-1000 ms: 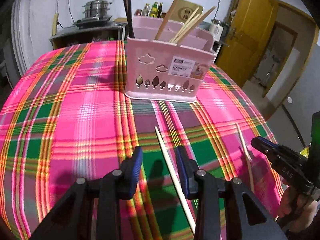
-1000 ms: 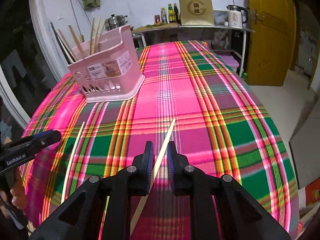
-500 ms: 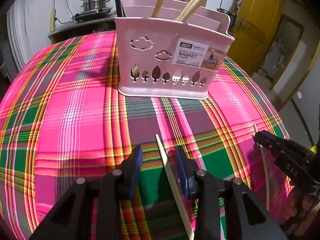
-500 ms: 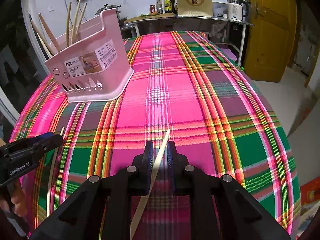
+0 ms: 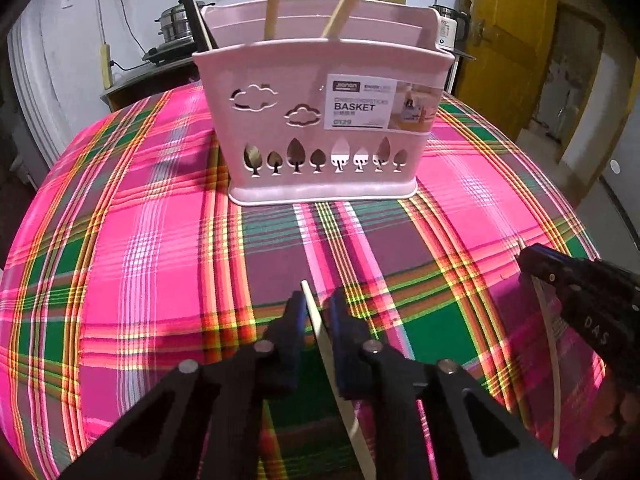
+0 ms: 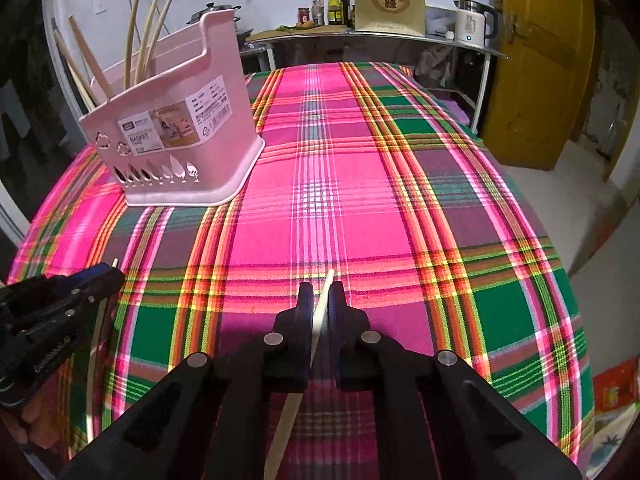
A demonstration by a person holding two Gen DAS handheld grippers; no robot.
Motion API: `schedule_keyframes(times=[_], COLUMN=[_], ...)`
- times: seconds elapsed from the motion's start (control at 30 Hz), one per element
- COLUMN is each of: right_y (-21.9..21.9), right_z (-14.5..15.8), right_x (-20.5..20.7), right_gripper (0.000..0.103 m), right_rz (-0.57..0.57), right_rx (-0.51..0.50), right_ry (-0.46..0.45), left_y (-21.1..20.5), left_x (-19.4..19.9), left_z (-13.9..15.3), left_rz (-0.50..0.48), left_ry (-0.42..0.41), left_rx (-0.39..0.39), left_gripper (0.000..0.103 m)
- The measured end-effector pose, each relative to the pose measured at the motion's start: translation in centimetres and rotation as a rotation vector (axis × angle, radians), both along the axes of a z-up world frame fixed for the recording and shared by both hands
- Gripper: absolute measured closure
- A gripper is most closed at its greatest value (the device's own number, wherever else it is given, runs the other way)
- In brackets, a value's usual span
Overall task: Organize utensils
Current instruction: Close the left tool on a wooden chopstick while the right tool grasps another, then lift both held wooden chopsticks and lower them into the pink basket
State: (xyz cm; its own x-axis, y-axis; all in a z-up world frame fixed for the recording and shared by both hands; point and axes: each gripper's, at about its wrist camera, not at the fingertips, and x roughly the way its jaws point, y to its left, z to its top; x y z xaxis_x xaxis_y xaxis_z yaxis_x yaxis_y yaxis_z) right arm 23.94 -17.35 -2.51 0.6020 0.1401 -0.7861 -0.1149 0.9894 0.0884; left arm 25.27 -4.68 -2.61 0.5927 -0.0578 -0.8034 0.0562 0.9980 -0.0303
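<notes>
A pale chopstick (image 5: 336, 380) lies on the plaid cloth between the fingers of my left gripper (image 5: 318, 312). Its jaws are closing, and the pads are pinched in against its sides. My right gripper (image 6: 320, 308) is also closing, and its pads press on a second chopstick (image 6: 290, 416). The pink basket (image 5: 320, 120) stands just beyond, holding several upright chopsticks (image 5: 274, 0). In the right wrist view the basket (image 6: 172, 136) is at far left and the left gripper (image 6: 104, 276) is low at the left. In the left wrist view the right gripper (image 5: 528, 256) shows at the right edge.
The table (image 6: 360, 160) wears a pink and green plaid cloth and drops away at the right. Behind it are a shelf with bottles and a white kettle (image 6: 474, 20), steel pots (image 5: 176, 28) and a yellow door (image 6: 540, 60).
Both grippers moved forward toward the basket, which now looks larger. The left jaws went from wide apart to narrow around its chopstick. The right jaws tightened on theirs.
</notes>
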Motion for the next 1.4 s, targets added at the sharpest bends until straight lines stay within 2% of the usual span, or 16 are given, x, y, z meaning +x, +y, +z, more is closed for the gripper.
schedule_keyframes(times=[0.17,0.33,0.7,1.07,1.4], right_y=[-0.2,0.2,0.7,0.7,0.8], right_z=[0.2,1.0,5.4,10.4,12.8], right_x=[0.3,-0.2,-1.6,-3.7,-5.7], right_gripper=[0.097,0.097,0.098,0.098,0.098], right_rz=[0.013,0.038,0.08,0.106,0.132], right_rx=[0.048,0.073,0.123,0.161,0.178], right_ry=[0.015,-0.006,-0.102,-0.234,-0.313], left_y=[0.3,0.6,1.8,2.5,2.9], left_x=[0.4,0.1,-1.2,-3.6,-5.3], left_z=[0.3,1.5,6.1,12.3,14.3], left_rz=[-0.01,-0.027,-0.06,-0.091,-0.108], left_ry=[0.021,0.005,-0.071,-0.215,-0.268], left_rx=[-0.026,-0.044,-0.106,-0.129,-0.144], left_gripper=[0.096,0.097,0.098,0.098,0.098])
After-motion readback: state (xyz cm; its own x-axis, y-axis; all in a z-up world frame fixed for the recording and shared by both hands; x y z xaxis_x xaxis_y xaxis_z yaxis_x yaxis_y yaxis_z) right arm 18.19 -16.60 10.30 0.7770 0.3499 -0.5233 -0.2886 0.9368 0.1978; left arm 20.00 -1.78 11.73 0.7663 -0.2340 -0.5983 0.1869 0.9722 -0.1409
